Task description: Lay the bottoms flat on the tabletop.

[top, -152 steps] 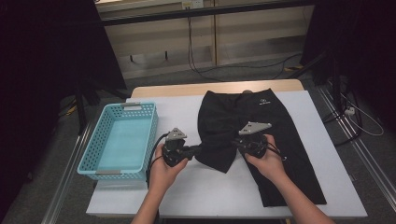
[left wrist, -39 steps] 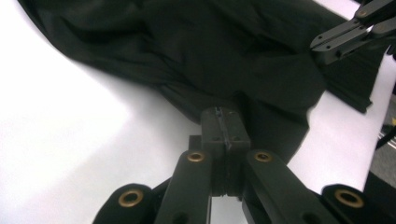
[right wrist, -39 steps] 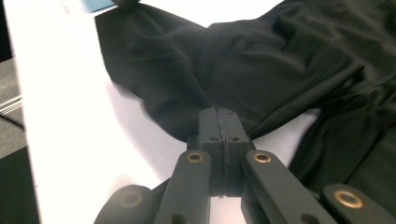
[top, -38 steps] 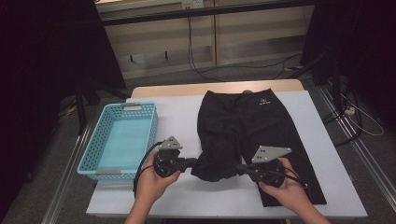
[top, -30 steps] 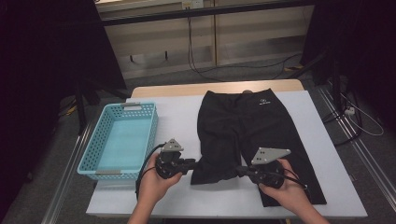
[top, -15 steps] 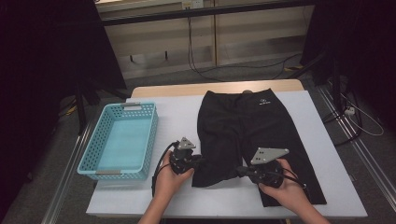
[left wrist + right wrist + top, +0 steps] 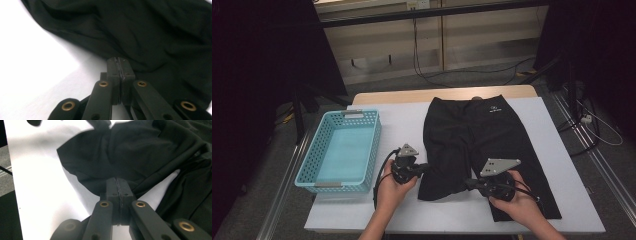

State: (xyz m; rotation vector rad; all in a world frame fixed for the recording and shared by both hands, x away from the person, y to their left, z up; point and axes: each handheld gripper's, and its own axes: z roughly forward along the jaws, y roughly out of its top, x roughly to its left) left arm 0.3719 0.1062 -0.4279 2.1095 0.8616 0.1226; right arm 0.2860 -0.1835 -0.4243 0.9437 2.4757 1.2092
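Left gripper (image 7: 424,169) has its jaws pressed together on the left edge of the black trousers (image 7: 477,135); they have just been closing, and in my left gripper view (image 7: 120,65) the pads meet with the fabric edge pinched at their tips. Half a second ago this gripper sat at much the same spot beside the folded leg. A second back it was a little further toward the basket (image 7: 343,150) with its jaws parted, so I read that as it having come in against the cloth and clamped.

Right gripper (image 7: 469,184) is fully closed on the cloth too; from the right gripper view (image 7: 117,185) I see a fold of fabric caught at the pad tips. It has stayed where it was a second ago, near the front of the table (image 7: 402,125), holding the turned-back hem.

Compared with five seconds ago, both my hands are lower in the high view, and the folded leg is drawn further toward the table's near edge. Those trousers lie flat on the white table, waistband at the far side, right of the blue basket.
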